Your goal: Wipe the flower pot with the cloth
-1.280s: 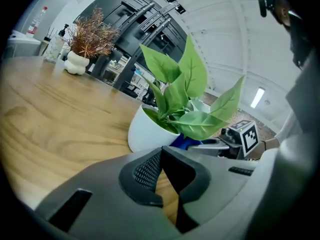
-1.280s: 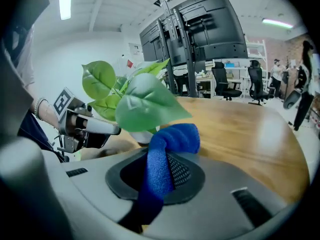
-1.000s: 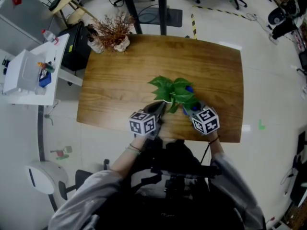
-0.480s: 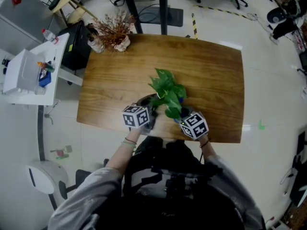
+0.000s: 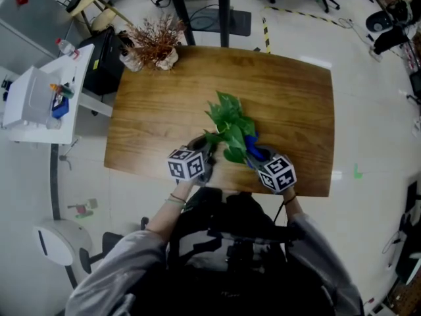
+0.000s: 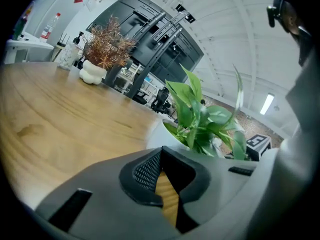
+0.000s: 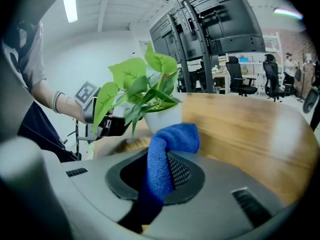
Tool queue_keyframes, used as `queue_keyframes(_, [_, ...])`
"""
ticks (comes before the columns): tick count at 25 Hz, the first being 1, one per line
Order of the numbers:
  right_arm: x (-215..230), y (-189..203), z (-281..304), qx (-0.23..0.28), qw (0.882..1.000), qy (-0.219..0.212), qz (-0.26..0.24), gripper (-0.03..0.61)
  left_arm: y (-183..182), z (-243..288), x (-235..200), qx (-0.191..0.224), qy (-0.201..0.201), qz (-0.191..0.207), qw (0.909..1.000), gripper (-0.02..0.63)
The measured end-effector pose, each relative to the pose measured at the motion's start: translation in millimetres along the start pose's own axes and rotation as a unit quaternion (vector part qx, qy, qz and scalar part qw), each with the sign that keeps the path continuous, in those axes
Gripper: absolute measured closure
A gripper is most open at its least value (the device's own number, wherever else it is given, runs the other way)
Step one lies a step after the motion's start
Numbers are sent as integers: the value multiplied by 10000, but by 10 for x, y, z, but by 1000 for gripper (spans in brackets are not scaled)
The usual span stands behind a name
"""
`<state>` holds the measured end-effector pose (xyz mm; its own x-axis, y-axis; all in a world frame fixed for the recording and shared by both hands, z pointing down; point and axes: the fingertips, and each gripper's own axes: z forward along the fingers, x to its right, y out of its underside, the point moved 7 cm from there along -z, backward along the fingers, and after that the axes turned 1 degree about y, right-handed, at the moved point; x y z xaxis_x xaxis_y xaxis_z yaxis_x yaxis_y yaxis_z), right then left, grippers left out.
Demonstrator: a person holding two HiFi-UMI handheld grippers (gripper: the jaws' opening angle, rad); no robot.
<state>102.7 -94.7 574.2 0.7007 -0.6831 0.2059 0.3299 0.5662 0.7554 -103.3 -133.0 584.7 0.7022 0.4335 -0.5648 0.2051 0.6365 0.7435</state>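
A leafy green plant point(image 5: 230, 122) stands in a white flower pot point(image 7: 162, 118) near the front of the wooden table point(image 5: 289, 97); in the head view the leaves hide the pot. My right gripper point(image 5: 258, 154) is shut on a blue cloth point(image 7: 167, 151), whose folded end sticks out just in front of the pot's right side. The cloth point(image 5: 253, 148) shows blue under the leaves. My left gripper point(image 5: 205, 149) is at the pot's left side, shut with nothing between its jaws; the pot point(image 6: 162, 133) lies just ahead and to the right of it.
A dried brown plant in a white vase point(image 5: 158, 45) stands at the table's far left corner. A white side table with a box point(image 5: 39, 101) is off to the left. The table's front edge runs right under both grippers. Office chairs stand beyond the table.
The plant has turned and shifted a little left since a second ago. My right gripper with the cloth has moved right in the last half second. The left gripper moved slightly left, then stayed.
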Motion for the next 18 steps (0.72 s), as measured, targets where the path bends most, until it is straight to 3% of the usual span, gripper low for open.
queue_keyframes(6, [384,-258,-114,196,9992,283,-194,520,230,29,222,-243,258,-22,9994,609])
queue_keyframes(11, [483,-598,8,316,9972,4,-679,520,172,91,255,-138,304,-80,9994,608])
queue_keyframes(18, [254,-588,156,154,9959,-336,-828,520,69,11,87,-90,172,-19,9998,609])
